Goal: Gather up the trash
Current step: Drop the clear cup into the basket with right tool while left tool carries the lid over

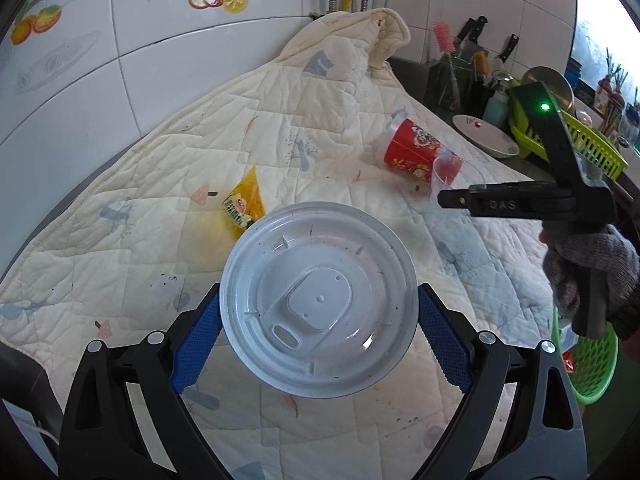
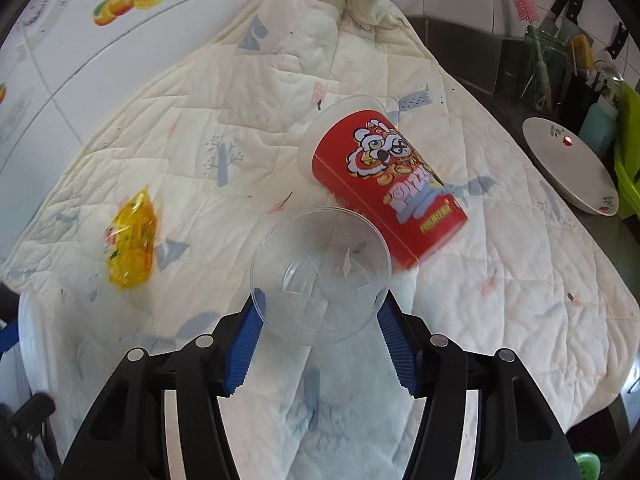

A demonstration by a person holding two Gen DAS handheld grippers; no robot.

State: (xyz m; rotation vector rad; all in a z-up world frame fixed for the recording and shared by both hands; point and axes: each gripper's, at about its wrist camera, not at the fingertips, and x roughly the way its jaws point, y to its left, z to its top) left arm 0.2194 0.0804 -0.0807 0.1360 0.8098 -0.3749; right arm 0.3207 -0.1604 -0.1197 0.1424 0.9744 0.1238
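Note:
My left gripper (image 1: pixel 320 312) is shut on a round white plastic lidded container (image 1: pixel 320 300), its blue pads (image 1: pixel 198 340) pressed against both sides. In the right wrist view my right gripper (image 2: pixel 320 300) has a clear plastic cup (image 2: pixel 320 272) between its blue pads (image 2: pixel 246 332), which touch the cup's walls. From the left wrist view that right gripper (image 1: pixel 448 197) carries the clear cup (image 1: pixel 450 174), with a gloved hand (image 1: pixel 592 280) behind it. A red printed cup (image 2: pixel 384 188) (image 1: pixel 412 152) lies on its side just beyond. A yellow snack wrapper (image 2: pixel 132 236) (image 1: pixel 244 204) lies to the left.
Everything rests on a cream quilted cloth (image 1: pixel 140 240) (image 2: pixel 240 120) against a tiled wall. A white plate (image 2: pixel 568 168), a green dish rack (image 1: pixel 592 148) and knives stand on the dark counter at the right. A green basket (image 1: pixel 588 360) sits low on the right.

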